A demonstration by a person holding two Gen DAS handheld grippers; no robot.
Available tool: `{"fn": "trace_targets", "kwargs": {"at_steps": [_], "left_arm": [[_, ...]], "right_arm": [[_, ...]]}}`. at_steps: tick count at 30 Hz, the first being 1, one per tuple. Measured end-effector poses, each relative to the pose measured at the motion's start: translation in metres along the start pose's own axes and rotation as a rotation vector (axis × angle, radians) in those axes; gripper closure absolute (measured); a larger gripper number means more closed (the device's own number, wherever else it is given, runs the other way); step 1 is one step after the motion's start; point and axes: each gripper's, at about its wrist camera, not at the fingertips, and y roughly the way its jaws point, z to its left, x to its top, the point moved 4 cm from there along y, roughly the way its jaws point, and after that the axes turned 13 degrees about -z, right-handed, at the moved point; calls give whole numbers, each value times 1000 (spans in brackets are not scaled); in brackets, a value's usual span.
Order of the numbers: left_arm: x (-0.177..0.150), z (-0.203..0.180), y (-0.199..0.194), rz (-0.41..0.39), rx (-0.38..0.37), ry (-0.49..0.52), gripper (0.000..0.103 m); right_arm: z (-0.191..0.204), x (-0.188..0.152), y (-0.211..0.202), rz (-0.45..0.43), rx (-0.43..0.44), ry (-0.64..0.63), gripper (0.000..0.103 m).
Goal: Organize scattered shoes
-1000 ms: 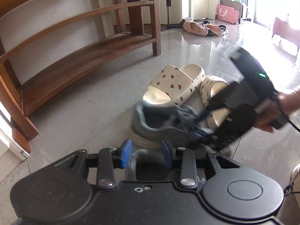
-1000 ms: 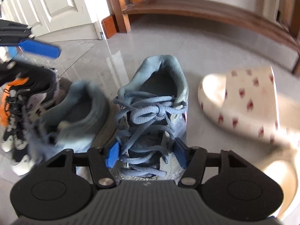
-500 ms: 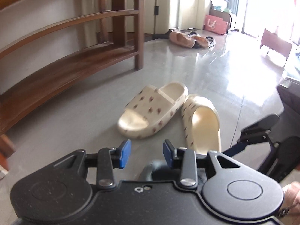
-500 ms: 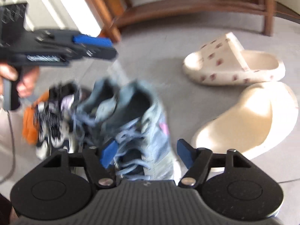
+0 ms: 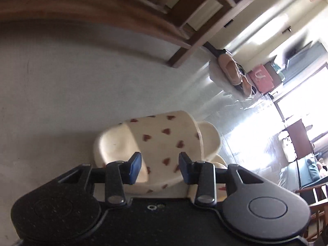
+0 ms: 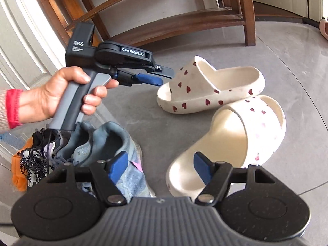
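Two cream slides with red hearts lie on the grey floor. The far one (image 6: 213, 86) rests on its sole; the near one (image 6: 231, 135) lies beside it. My left gripper (image 6: 162, 75) is open and empty, tilted, its tips just short of the far slide's toe; its own view shows that slide (image 5: 164, 141) right ahead of the open gripper (image 5: 160, 170). My right gripper (image 6: 161, 164) is open and empty, above the floor between the near slide and two blue sneakers (image 6: 114, 143) standing side by side at the lower left.
A wooden shoe rack (image 6: 174, 20) stands behind the slides with bare low shelves. Black, white and orange sneakers (image 6: 30, 160) lie left of the blue pair. Pink slippers (image 5: 231, 71) and a pink bag (image 5: 261, 78) sit far off by a door.
Both grippers have left the blue sneakers, which now stand together on the floor. My left gripper swung to the far heart slide and rolled sideways. My right gripper pulled back and opened wider.
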Motion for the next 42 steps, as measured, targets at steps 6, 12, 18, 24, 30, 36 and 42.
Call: {"fn": "trace_targets", "kwargs": {"at_steps": [6,12,18,24,30,36,42], "left_arm": [[7,25,31,-24,-104,-224,51],[13,-11,19,-86,-211,-141,83],[14,-64,-32,-141,-326,-81,92],[16,-135,-61,-78,-479,124,92],[-31,-204,-13,170,-600,347,91],[-100,-264,66,436,-669,561,91],[-137,-303,127,495,-667,630,89]], "right_arm": [[-7,-2,-2,8,-10,28,29],[-13,-8,-1,-1,-39,43,29],[-14,-7,-6,-29,-72,17,29],[-33,-4,-41,-80,-160,38,29],[-71,-8,-119,-112,-331,33,29],[-102,-12,-191,-175,-504,76,29],[-125,-21,-194,-180,-516,154,29]]}}
